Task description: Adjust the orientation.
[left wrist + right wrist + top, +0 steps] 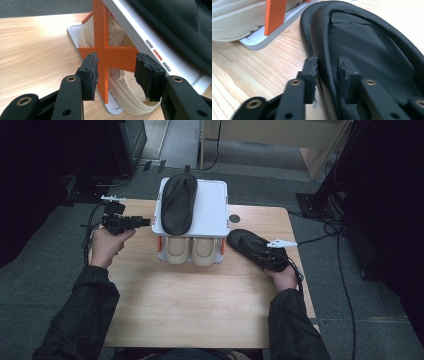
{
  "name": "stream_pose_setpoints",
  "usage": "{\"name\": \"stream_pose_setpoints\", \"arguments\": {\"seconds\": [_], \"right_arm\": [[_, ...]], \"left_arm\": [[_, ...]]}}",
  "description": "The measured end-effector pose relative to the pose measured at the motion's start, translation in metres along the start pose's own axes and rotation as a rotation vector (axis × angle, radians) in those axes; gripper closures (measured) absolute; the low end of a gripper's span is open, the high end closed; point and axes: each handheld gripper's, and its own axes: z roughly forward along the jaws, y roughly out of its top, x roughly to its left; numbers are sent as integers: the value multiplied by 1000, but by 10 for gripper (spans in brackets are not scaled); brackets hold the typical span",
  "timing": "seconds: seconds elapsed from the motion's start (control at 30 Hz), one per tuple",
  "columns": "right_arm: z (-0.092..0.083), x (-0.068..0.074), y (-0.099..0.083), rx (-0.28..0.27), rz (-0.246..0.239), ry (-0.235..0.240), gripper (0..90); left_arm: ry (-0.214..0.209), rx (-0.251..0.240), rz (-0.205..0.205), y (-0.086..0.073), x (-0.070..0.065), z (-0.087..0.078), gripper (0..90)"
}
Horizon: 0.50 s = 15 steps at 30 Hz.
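Observation:
A white two-level shoe rack [212, 205] with orange supports [101, 37] stands at the table's far middle. One black shoe [178, 202] lies on its top shelf, and a beige pair [178, 251] sits below. My left gripper [142, 222] is at the rack's left side; its jaws [116, 72] stand open around the orange upright. The second black shoe [250, 245] lies on the table right of the rack. My right gripper [327, 72] is shut on that shoe's [367, 50] near rim, one pad outside and one inside.
The wooden table [200, 305] has bare room in front of the rack. A dark round hole [234, 218] sits in the tabletop by the rack's right rear corner. Cables trail over the grey floor on both sides. The rack's grey base [262, 40] lies close to the held shoe.

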Motion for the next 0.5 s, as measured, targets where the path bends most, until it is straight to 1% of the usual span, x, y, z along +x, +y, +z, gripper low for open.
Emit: {"name": "stream_pose_setpoints", "arguments": {"seconds": [0.03, 0.1, 0.2, 0.3, 0.37, 0.43, 0.5], "right_arm": [[1, 1, 1, -1, -7, -2, 737], [1, 3, 2, 2, -4, -7, 750], [3, 2, 2, -5, -1, -12, 782], [5, 4, 5, 1, 25, -23, 809], [8, 5, 7, 4, 35, -31, 812], [10, 4, 10, 1, 39, -39, 814], [14, 3, 11, -14, 48, -41, 814]], "left_arm": [[2, 0, 5, -2, 0, 0, 529], [18, -7, 20, -6, -1, 0, 530], [9, -7, 17, -12, -1, 0, 530], [2, -17, 14, -18, -2, -1, 530], [-7, -27, 6, -22, -2, -1, 530], [-12, -26, 5, -27, -3, 0, 530], [-18, -24, 3, -33, -4, 1, 530]]}}
